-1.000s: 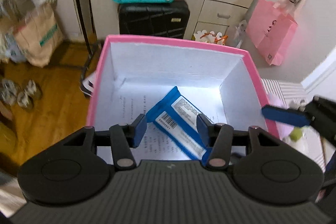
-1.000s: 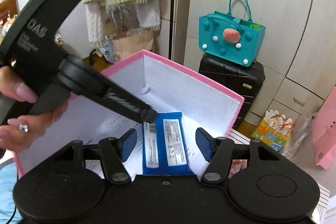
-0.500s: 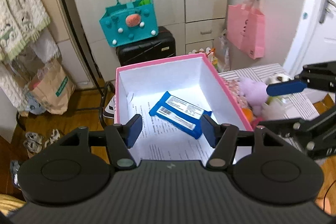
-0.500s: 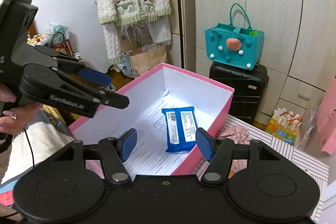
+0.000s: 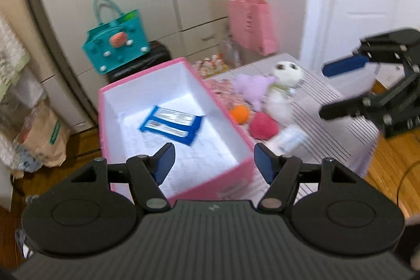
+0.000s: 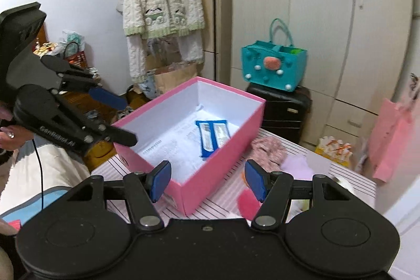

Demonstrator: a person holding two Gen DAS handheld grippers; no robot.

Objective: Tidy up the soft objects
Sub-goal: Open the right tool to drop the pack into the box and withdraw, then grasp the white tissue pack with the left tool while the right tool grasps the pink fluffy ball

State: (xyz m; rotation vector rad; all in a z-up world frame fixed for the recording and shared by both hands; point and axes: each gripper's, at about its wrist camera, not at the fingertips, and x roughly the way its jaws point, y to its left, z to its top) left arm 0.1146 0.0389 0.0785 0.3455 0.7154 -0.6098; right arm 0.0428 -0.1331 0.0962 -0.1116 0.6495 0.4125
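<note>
my left gripper (image 5: 212, 162) has just been opening, nothing between the jaws; right gripper (image 6: 207, 179) likewise released and empty. both hover at the near end of the pink box (image 5: 237, 134). one blue packet (image 5: 172, 123) lies flat inside, long axis slanting left-near to right-far. still on the striped table (image 5: 325, 122) to the right: white plush (image 5: 284, 80), purple plush (image 5: 253, 88), orange ball (image 5: 240, 114), red ball (image 5: 263, 125). barely begun, i judge.

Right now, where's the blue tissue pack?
The blue tissue pack lies flat on the printed paper inside the pink box, toward its far end; both wrist views show it, with the soft toys outside to the box's right.
</note>
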